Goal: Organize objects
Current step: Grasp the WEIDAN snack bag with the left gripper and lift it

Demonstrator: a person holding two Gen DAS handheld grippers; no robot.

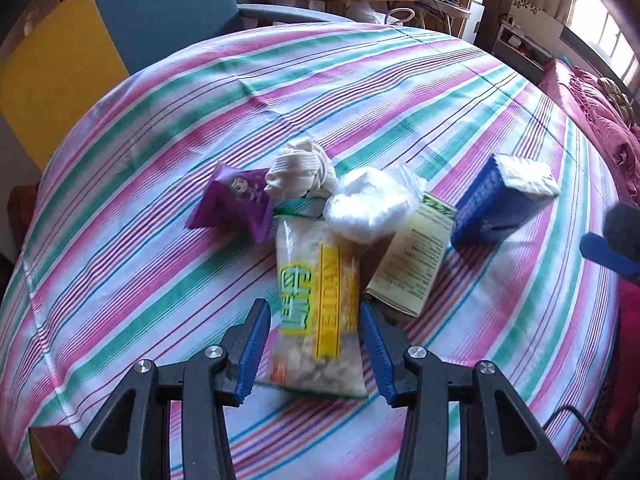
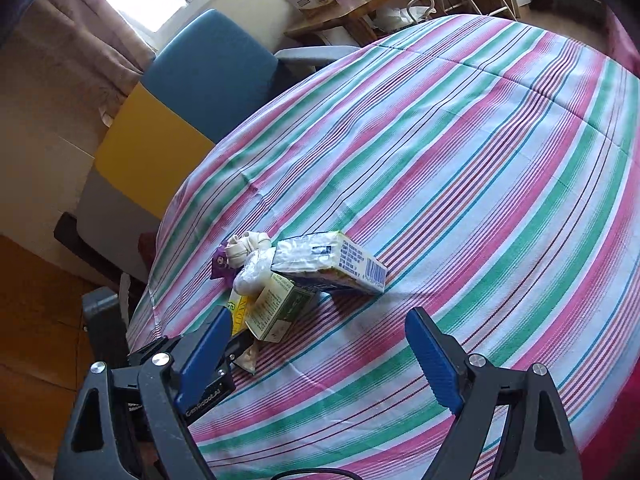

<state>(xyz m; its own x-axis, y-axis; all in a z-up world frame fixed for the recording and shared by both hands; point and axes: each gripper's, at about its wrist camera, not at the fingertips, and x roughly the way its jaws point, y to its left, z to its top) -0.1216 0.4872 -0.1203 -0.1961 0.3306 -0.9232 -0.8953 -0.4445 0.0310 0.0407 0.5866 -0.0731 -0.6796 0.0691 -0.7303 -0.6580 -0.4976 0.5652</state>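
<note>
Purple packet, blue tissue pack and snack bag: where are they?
purple packet point(image 1: 236, 204): left wrist view, printed front.
blue tissue pack point(image 1: 490, 200): left wrist view, blue side.
snack bag point(image 1: 316, 304): left wrist view, yellow label.

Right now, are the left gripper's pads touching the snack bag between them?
Apart. The left wrist view shows striped cloth between each pad and the snack bag.

Both wrist views share the striped tablecloth point(image 1: 360, 92) point(image 2: 480, 160).

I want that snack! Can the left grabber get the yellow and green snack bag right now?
Probably yes. The left gripper is open with one finger on each side of the snack bag, and nothing lies between them.
</note>
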